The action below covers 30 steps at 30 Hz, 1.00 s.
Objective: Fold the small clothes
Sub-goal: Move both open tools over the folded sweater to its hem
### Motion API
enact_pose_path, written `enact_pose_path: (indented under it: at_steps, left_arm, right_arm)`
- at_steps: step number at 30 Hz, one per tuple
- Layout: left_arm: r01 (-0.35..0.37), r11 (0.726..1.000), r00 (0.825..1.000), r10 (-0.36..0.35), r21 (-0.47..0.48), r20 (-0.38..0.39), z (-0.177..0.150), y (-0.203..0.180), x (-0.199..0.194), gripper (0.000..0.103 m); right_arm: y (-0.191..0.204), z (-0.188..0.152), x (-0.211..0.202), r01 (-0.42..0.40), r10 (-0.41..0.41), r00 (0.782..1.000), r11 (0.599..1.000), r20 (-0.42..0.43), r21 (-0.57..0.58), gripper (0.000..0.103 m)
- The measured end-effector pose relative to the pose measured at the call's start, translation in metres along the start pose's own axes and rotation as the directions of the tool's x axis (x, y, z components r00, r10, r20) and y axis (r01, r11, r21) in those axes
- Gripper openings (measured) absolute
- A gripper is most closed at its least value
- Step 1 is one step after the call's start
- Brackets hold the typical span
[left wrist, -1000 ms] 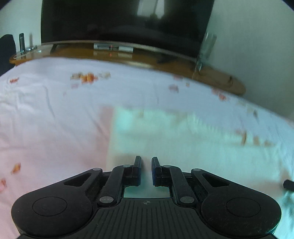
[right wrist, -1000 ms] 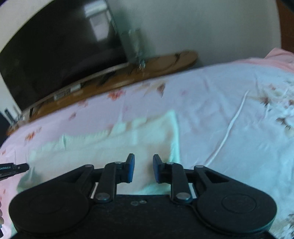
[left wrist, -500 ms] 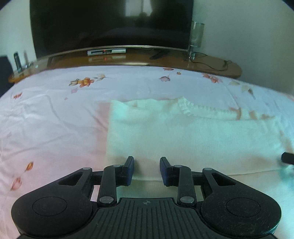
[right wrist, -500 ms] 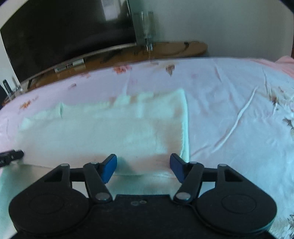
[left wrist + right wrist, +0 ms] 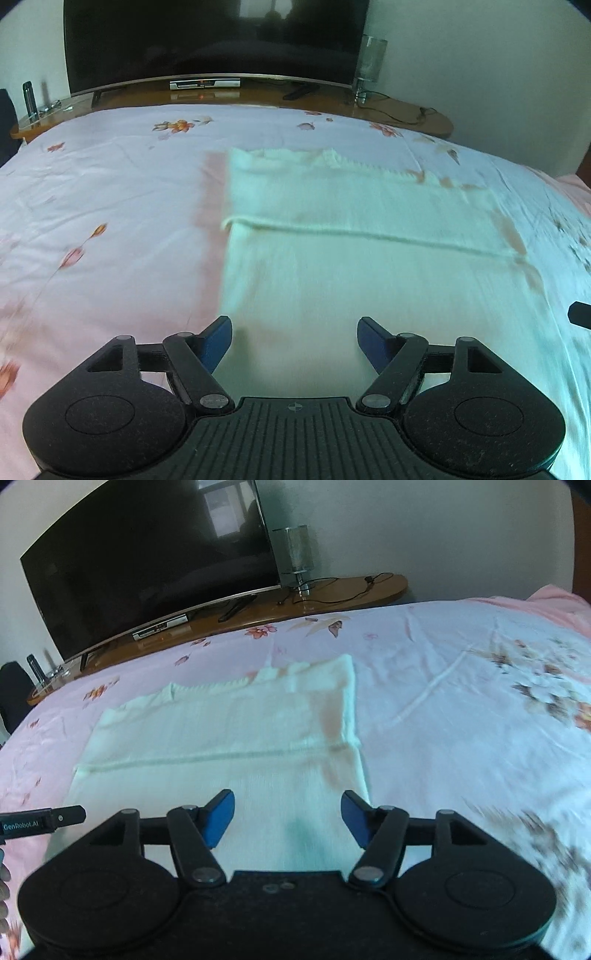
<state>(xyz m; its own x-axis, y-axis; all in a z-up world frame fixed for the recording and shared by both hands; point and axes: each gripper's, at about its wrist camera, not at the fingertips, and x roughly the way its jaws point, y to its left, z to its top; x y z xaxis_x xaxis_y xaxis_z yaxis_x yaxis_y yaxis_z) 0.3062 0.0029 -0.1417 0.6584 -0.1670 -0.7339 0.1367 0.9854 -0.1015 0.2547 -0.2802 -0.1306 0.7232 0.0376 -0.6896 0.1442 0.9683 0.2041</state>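
A pale mint-white knitted garment (image 5: 369, 229) lies flat on the pink floral bedsheet (image 5: 110, 192), with a folded-over edge running across its middle. The same garment (image 5: 229, 723) fills the centre of the right wrist view. My left gripper (image 5: 294, 338) hovers over the garment's near left part, its jaws opening, nothing pinched between the blue pads. My right gripper (image 5: 288, 818) hovers over the near right part, jaws opening too, with only cloth beneath. The right gripper's tip (image 5: 580, 313) shows at the edge of the left wrist view. The left gripper's finger (image 5: 44, 818) shows in the right wrist view.
A large dark TV (image 5: 214, 40) stands on a curved wooden shelf (image 5: 332, 594) beyond the bed's far edge. A glass lamp (image 5: 295, 554), a set-top box (image 5: 205, 84) and cables sit on the shelf. A pink cover (image 5: 554, 598) lies at the far right.
Both grippers opened from nearly shut, let go of the garment and drew back toward me. The folded layer now lies flat, and more of the near cloth is in view.
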Motion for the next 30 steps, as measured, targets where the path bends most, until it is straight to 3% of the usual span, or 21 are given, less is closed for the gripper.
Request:
enact_pose_path:
  at_steps: [12, 21, 30]
  left_arm:
    - [0.024, 1.000, 1.000, -0.024, 0.011, -0.016, -0.066, 0.010, -0.066, 0.075]
    - [-0.001, 1.000, 0.999, 0.002, 0.025, -0.043, -0.109, 0.018, -0.094, 0.075]
    - [-0.018, 0.999, 0.999, 0.019, 0.028, -0.043, -0.129, 0.014, -0.109, 0.075]
  right_arm:
    - [0.006, -0.075, -0.078, 0.024, -0.024, 0.999, 1.000, -0.031, -0.002, 0.066]
    - [-0.002, -0.113, -0.105, 0.027, -0.026, 0.998, 1.000, -0.057, 0.005, 0.066]
    - [-0.015, -0.136, -0.124, 0.048, -0.046, 0.996, 0.999, -0.073, 0.017, 0.066]
